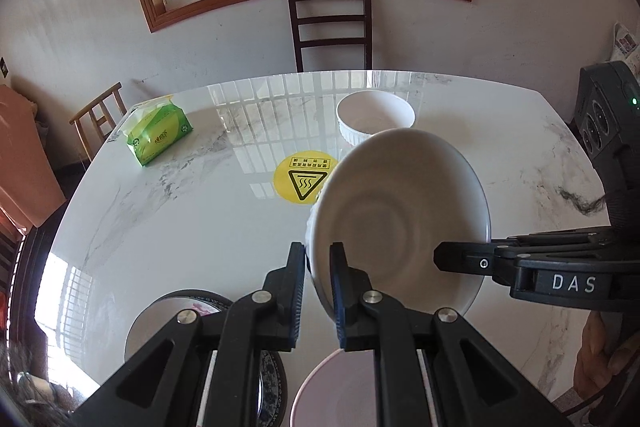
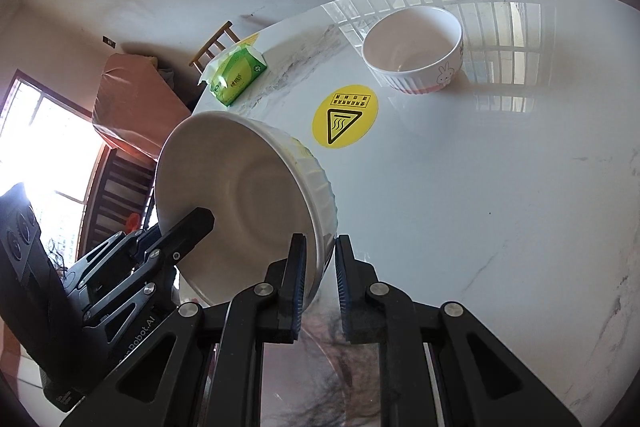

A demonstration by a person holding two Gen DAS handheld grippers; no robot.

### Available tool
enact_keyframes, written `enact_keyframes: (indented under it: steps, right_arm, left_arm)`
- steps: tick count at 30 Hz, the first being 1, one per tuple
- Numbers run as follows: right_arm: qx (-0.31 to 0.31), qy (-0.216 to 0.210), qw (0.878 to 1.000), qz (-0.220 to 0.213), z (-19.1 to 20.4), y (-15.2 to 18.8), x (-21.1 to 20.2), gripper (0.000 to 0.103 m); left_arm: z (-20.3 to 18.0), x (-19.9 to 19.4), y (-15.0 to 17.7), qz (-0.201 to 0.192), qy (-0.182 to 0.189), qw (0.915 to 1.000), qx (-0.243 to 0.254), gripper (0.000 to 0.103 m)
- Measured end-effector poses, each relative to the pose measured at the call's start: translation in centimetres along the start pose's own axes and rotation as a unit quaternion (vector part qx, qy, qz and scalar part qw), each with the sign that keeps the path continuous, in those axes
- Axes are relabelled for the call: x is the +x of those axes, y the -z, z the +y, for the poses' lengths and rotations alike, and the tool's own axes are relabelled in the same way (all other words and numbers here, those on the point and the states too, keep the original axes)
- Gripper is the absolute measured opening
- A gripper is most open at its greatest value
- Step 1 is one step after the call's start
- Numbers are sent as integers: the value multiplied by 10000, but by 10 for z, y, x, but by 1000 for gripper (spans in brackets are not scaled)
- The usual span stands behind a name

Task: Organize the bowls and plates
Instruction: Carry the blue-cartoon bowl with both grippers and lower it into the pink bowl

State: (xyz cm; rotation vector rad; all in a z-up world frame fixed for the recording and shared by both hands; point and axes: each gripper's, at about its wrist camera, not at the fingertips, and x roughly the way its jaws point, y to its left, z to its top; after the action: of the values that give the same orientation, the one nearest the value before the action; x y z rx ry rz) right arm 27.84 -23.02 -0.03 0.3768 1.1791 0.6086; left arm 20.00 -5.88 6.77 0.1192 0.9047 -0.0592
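A white ribbed bowl (image 1: 400,219) is held tilted above the marble table (image 1: 180,227), its inside facing both cameras. My left gripper (image 1: 318,267) is shut on its near-left rim. My right gripper (image 2: 320,263) straddles the opposite rim (image 2: 320,227), one finger inside and one outside; it also shows in the left wrist view (image 1: 460,261). The bowl also shows in the right wrist view (image 2: 248,203). A second white bowl with a rabbit print (image 2: 414,49) stands upright farther back (image 1: 376,117). Below my left gripper lie a patterned plate (image 1: 168,323) and a pale plate (image 1: 336,391).
A green tissue pack (image 1: 158,135) lies at the far left of the table. A round yellow hot-surface sticker (image 1: 304,179) marks the table's middle. A dark chair (image 1: 330,27) stands behind the table under the window; a light wooden chair (image 1: 98,115) stands at the left.
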Motion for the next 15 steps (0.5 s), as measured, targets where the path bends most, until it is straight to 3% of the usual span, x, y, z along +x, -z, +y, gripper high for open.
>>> enact_keyframes:
  steps: [15]
  right_arm:
    - [-14, -25, 10000, 1, 9, 52, -18, 15]
  left_arm:
    - [-10, -38, 45, 58, 194, 9998, 60, 14]
